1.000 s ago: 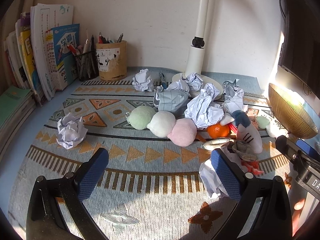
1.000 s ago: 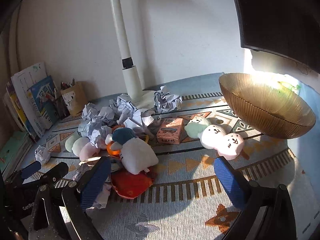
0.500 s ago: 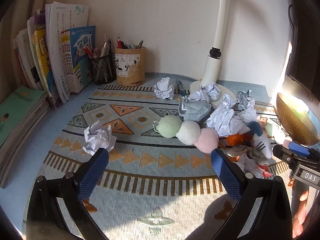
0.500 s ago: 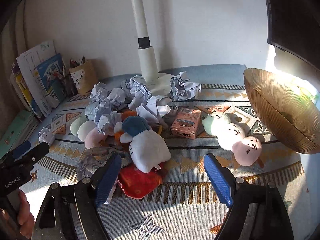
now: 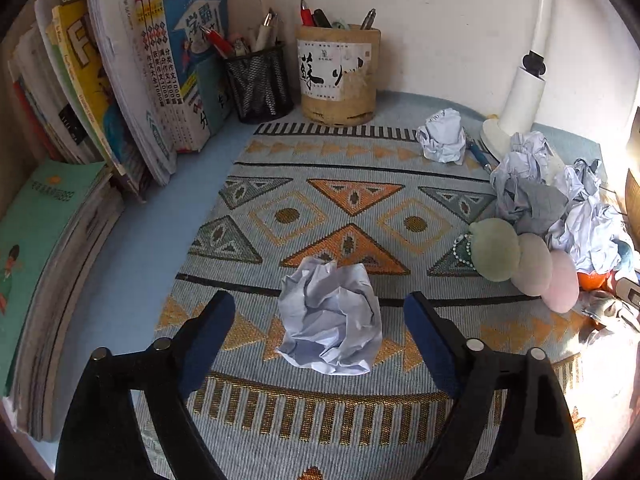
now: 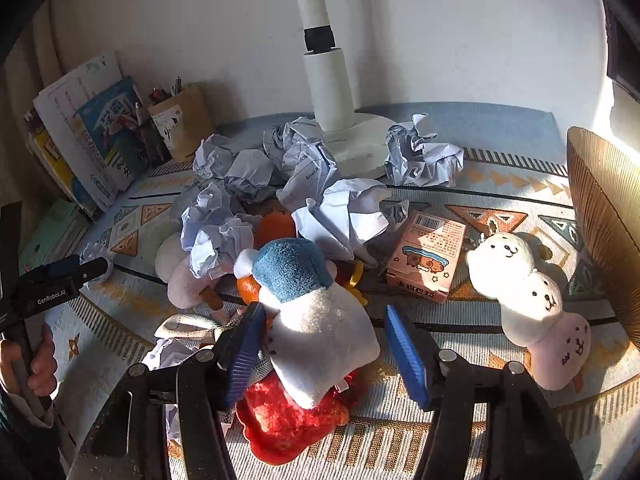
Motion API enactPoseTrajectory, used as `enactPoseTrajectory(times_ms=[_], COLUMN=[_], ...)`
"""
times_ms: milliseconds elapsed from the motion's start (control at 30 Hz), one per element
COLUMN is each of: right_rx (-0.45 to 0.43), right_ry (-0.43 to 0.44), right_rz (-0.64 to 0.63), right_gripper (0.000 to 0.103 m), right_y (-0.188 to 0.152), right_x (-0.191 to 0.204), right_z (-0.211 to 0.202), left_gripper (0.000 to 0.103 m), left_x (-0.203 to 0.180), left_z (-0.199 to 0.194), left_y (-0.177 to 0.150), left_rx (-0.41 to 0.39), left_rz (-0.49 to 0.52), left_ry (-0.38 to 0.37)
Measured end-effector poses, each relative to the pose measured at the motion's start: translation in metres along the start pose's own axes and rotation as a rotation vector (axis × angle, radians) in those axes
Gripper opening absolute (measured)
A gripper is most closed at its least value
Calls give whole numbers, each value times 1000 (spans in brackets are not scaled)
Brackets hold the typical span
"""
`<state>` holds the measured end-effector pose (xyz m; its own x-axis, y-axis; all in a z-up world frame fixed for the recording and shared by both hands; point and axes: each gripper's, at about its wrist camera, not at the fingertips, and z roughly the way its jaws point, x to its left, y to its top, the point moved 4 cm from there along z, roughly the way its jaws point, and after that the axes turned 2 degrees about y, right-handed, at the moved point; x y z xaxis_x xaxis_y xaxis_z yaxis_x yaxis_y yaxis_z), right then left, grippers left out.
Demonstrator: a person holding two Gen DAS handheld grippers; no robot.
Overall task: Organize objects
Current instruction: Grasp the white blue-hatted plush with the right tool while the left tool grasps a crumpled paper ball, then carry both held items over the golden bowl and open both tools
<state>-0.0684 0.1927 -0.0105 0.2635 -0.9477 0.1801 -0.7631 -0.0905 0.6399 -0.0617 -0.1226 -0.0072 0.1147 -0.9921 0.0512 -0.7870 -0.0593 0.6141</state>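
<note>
Left gripper (image 5: 320, 324): released, jaws wide, set low over the mat (image 5: 352, 168); blue pads (image 5: 208, 332) on either side of a paper ball (image 5: 330, 320), gap on both sides, no contact seen.
Right gripper (image 6: 324, 352): released, jaws wide around the plush (image 6: 316, 312); left pad (image 6: 246, 350) just beside the plush's white flank, contact unclear; right pad clear of it.
Paper ball: lone crumpled white sheet on the mat, near edge, well apart from the main heap.
Plush: blue cap, white body, lying on a red plush piece (image 6: 288, 420); an orange (image 6: 248, 288) tucked at its left.
Paper heap (image 6: 296, 184): several crumpled sheets piled between the lamp base (image 6: 360, 148) and the plush.
Box (image 6: 428, 256): small pink carton lying flat, just right of the heap.
Dango plush (image 6: 528, 300): white and pink faced balls in a row, right of the box, near the bowl (image 6: 604, 232).
Second dango (image 5: 524, 258): green, white, pink, faces turned away, touching the heap's left edge.
Bowl: gold, ribbed, at right edge, tilted on its side in this view.
Back left: books (image 5: 120, 80) upright against the wall, mesh pen cup (image 5: 258, 80), tan pen holder (image 5: 338, 74) beside it.
Hand (image 6: 30, 364): grips the left tool's handle, far left of right wrist view.
</note>
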Motion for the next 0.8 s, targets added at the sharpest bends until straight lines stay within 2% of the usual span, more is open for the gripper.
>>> enactPoseTrajectory(times_ms=[33, 67, 133, 233, 400, 500, 533, 600, 667, 733, 800], right_rx=[-6, -13, -28, -60, -131, -195, -222, -288, -351, -375, -360], right_ry=[-7, -16, -25, -29, -33, -68, -97, -165, -256, -319, -319], right_rz=[-17, -31, -50, -51, 0, 39, 56, 104, 169, 239, 327], right_gripper=[47, 46, 45, 45, 45, 45, 45, 45, 45, 45, 45], right_y=[0, 0, -2, -4, -11, -9, -8, -5, -4, -4, -8], right_x=[2, 5, 8, 9, 0, -19, -29, -54, -85, -118, -150], right_z=[0, -1, -3, -13, -58, -102, -121, -160, -196, -215, -219], left_gripper=[58, 49, 43, 42, 42, 42, 42, 42, 42, 46, 47], left_x=[-1, -3, -6, -13, -49, -95, -114, -155, -201, -244, -286], left_z=[2, 2, -3, -18, -61, -92, -102, -121, -135, -143, -142], left_y=[-1, -3, -5, -5, 2, 11, 16, 25, 34, 42, 48], left_rx=[0, -1, -25, -67, -134, -177, -186, -192, -188, -183, -181], left_rz=[-6, -8, 3, 33, 57, 99, 113, 124, 157, 185, 204], left_ry=[-11, -16, -4, -9, -119, -233, -293, -465, -578, -626, -602])
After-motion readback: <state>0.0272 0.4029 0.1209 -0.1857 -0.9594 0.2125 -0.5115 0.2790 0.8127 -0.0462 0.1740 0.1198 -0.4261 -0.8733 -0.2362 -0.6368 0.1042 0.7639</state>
